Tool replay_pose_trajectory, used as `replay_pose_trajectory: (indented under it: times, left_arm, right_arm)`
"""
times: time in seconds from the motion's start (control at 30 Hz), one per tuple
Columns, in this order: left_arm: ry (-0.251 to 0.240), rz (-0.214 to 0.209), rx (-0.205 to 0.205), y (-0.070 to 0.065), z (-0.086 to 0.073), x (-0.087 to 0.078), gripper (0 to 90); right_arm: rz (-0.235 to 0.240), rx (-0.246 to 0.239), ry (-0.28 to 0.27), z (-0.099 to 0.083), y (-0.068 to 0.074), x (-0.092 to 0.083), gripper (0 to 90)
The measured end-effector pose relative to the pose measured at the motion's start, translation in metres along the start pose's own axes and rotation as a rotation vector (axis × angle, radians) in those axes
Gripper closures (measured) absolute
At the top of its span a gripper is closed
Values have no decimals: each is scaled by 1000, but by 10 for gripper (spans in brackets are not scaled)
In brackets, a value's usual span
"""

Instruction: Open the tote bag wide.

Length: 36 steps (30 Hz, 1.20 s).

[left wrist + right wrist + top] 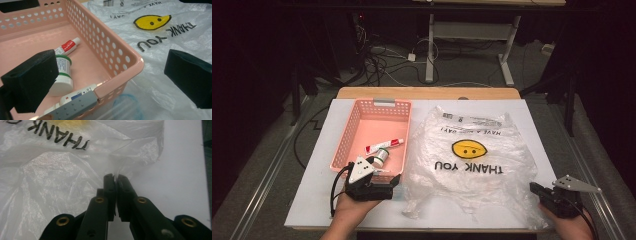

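A clear plastic bag (469, 160) printed with a yellow smiley and "THANK YOU" lies flat on the white table cover. My right gripper (533, 189) sits at the bag's near right edge. In the right gripper view its jaws (115, 177) are shut, with a thin fold of the bag (62, 182) pinched between the pads. My left gripper (396, 181) rests at the near right corner of the pink basket (343, 145). Its jaws (111, 67) stand wide open, with that corner of the basket (130, 62) between them and nothing gripped.
Inside the basket lie a red-and-white tube (67, 46), a white jar with a green lid (62, 75) and another tube (77, 96). The table's near edge runs just behind both hands. Cables and a desk frame (472, 35) are on the floor beyond the table.
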<state>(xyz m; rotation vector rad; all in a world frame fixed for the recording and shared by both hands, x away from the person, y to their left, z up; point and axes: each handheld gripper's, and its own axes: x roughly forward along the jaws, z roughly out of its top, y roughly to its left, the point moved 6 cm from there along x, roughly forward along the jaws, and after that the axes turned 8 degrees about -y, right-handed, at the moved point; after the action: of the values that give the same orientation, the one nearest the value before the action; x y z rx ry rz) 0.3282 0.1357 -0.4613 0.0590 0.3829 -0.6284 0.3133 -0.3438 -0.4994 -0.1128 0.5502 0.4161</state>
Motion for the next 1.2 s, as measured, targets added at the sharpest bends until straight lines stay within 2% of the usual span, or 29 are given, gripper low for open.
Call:
replay_pose_trajectory:
  times: [0.13, 0.27, 0.3, 0.43, 0.47, 0.5, 0.57, 0.6, 0.63, 0.7, 0.8, 0.83, 0.9, 0.97, 1.0, 1.07, 1.1, 1.13, 1.17, 1.2]
  left_arm:
    - [13, -7, 33, -2, 2, 1, 0]
    - [11, -2, 40, -2, 4, 1, 0]
    - [12, -1, 41, -1, 5, 1, 0]
    - [4, 2, 22, 1, 6, 2, 0]
    - [3, 3, 20, 2, 7, 2, 0]
    - [5, 7, 18, 3, 7, 1, 0]
    - [6, -7, 0, 4, 7, 1, 0]
    - [17, -21, -9, 5, 6, 1, 0]
    - [25, -32, -19, 5, 6, 1, 0]
    - [27, -38, -30, 5, 4, 1, 0]
    - [22, -21, 0, 2, 3, -1, 0]
    - [19, -30, 7, 1, 3, -2, 0]
    - [12, -31, 24, -1, 2, -4, 0]
    - [13, -38, 31, -3, 1, -5, 0]
    - [17, -43, 33, -4, 0, -6, 0]
    - [22, -45, 29, -5, -2, -6, 0]
    - [28, -50, 26, -5, -3, -6, 0]
    - [30, -55, 22, -6, -4, -6, 0]
    - [30, -53, 21, -6, -4, -6, 0]
    - [26, -51, 21, -6, -4, -6, 0]
  right_arm:
    - [35, -14, 9, -4, 14, -2, 878]
    - [56, -12, 21, -7, 21, -5, 878]
    - [73, -11, 23, -10, 26, -6, 874]
    - [85, -11, 26, -15, 29, -9, 766]
    - [89, 6, 12, -13, 27, -12, 691]
    - [89, 6, 12, -13, 27, -12, 691]
    - [88, 19, -24, -7, 23, -16, 640]
    - [83, 31, -67, 0, 19, -21, 615]
    - [83, 31, -67, 0, 19, -21, 615]
    - [77, 26, -125, 11, 12, -25, 594]
    - [61, 16, -141, 18, 7, -23, 578]
    - [52, 15, -147, 21, 5, -21, 571]
    - [39, 12, -157, 29, -4, -14, 568]
    - [16, 33, -166, 44, -20, 2, 559]
    - [16, 33, -166, 44, -20, 2, 559]
    - [-11, 31, -156, 60, -37, 23, 552]
    - [-11, 31, -156, 60, -37, 23, 552]
    - [-11, 37, -147, 66, -42, 33, 551]
    - [-23, 39, -127, 76, -51, 53, 553]
    - [-23, 39, -127, 76, -51, 53, 553]
